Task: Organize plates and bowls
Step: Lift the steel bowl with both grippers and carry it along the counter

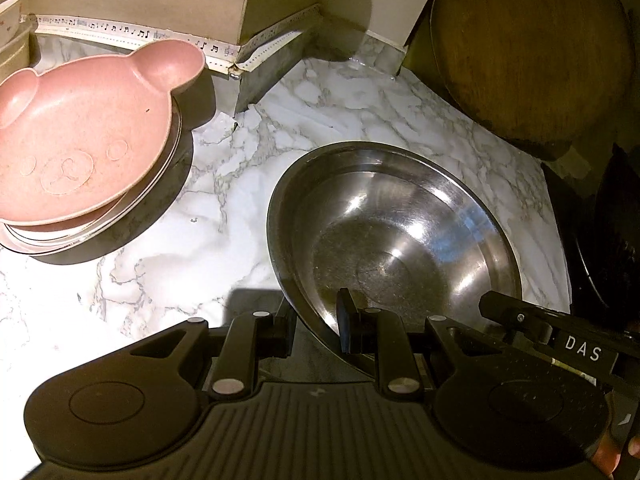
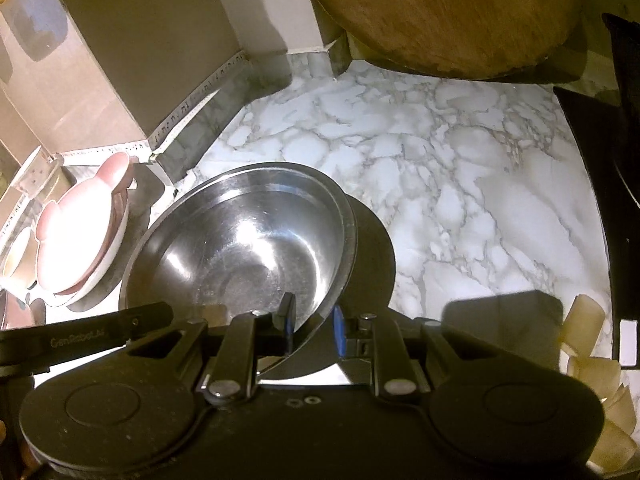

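Note:
A stainless steel bowl (image 1: 400, 232) sits low over the marble counter (image 1: 192, 216), empty inside, and both grippers hold it. My left gripper (image 1: 314, 328) is shut on its near rim, one finger inside and one outside. My right gripper (image 2: 312, 324) is shut on the rim of the same steel bowl (image 2: 240, 248) from the other side; a dark round shadow shows past the bowl's right edge. A pink bear-shaped plate (image 1: 80, 140) tops a stack of plates at the left, also seen as the pink plate (image 2: 80, 232) in the right wrist view.
A round wooden board (image 1: 528, 48) leans in the back right corner. Beige walls with a music-note strip (image 1: 120, 34) bound the back. A dark cooktop (image 2: 600, 160) borders the counter on the right. Cream-coloured pieces (image 2: 592, 360) lie near the front right.

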### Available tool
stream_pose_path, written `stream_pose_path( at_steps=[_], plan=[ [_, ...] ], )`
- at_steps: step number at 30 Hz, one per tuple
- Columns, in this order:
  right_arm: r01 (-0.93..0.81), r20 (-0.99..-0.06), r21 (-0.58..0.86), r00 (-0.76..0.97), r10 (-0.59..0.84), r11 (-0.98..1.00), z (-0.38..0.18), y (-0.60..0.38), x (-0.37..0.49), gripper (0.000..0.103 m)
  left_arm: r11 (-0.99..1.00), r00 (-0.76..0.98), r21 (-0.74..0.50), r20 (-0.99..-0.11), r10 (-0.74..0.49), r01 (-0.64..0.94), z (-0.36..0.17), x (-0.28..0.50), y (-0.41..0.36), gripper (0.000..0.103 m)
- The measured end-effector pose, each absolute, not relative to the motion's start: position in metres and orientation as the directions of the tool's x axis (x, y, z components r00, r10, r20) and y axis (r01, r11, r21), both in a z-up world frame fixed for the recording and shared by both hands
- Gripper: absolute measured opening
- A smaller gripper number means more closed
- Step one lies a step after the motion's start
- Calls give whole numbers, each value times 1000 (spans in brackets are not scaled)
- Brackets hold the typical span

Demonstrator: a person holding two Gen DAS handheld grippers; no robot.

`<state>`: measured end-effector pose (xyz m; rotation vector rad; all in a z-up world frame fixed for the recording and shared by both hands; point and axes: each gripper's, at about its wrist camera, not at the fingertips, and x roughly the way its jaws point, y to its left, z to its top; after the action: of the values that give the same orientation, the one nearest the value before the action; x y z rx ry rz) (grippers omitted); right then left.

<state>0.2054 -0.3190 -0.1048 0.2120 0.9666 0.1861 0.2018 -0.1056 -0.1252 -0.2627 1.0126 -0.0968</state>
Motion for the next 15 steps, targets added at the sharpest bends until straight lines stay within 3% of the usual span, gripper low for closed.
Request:
stream_pose_path(
  at_steps=[15],
  plan=[
    [-60,-809,241,539,235,969,-112,-317,203,20,966,519,-259,-829,-209,-25,-137,200,-106,20]
  ],
)
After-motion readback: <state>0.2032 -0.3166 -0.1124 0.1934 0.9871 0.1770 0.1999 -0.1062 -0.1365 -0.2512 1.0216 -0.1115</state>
